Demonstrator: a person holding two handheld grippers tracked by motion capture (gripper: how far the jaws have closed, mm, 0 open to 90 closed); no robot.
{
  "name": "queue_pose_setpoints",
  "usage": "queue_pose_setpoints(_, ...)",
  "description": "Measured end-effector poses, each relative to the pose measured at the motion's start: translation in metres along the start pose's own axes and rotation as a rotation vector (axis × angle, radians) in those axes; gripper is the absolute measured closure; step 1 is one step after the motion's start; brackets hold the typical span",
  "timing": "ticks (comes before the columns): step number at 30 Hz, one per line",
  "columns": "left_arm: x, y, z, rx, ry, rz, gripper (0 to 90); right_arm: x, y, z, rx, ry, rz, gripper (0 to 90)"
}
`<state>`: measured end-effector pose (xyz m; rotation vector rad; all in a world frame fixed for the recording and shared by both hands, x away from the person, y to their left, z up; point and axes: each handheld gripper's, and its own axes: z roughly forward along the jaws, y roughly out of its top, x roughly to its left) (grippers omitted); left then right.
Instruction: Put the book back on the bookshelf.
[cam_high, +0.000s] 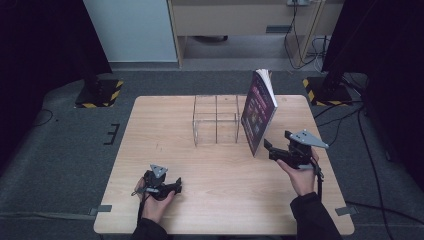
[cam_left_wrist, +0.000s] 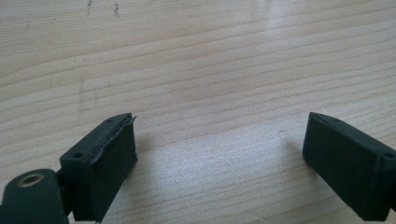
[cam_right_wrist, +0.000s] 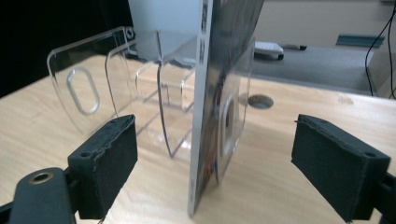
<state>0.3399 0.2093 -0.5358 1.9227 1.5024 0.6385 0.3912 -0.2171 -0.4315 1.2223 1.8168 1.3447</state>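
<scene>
A book (cam_high: 259, 111) with a dark purple cover stands on edge, leaning against the right side of a clear acrylic rack (cam_high: 216, 120). In the right gripper view the book's spine (cam_right_wrist: 201, 112) rises between the two black jaws, with the rack's dividers (cam_right_wrist: 159, 84) behind it. My right gripper (cam_high: 268, 148) is open, just right of the book's lower corner, and touches nothing. My left gripper (cam_high: 176, 186) rests open low over the table's front left. In the left gripper view its pads (cam_left_wrist: 105, 158) frame bare wood.
The wooden table (cam_high: 165, 135) has a cable hole (cam_right_wrist: 260, 101) behind the book. Dark stands with yellow-black bases (cam_high: 99, 92) flank the far corners. Cables (cam_high: 350, 130) trail on the grey floor at right.
</scene>
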Motion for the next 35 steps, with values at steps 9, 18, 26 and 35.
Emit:
queue_pose_setpoints(9,0.0,0.0,0.0,0.0,-0.001,0.0,8.6,-0.004,-0.025,-0.013,0.058,-0.004,-0.006,13.0)
queue_pose_setpoints(18,0.0,0.0,0.0,0.0,-0.001,0.0,8.6,-0.011,-0.058,-0.02,0.135,0.004,-0.011,12.5)
queue_pose_setpoints(26,0.0,0.0,0.0,0.0,-0.002,0.0,8.5,-0.025,-0.086,-0.018,0.253,-0.017,-0.02,11.2)
queue_pose_setpoints(35,0.0,0.0,0.0,0.001,-0.003,0.0,8.4,-0.044,-0.105,-0.02,0.327,-0.06,-0.034,9.4)
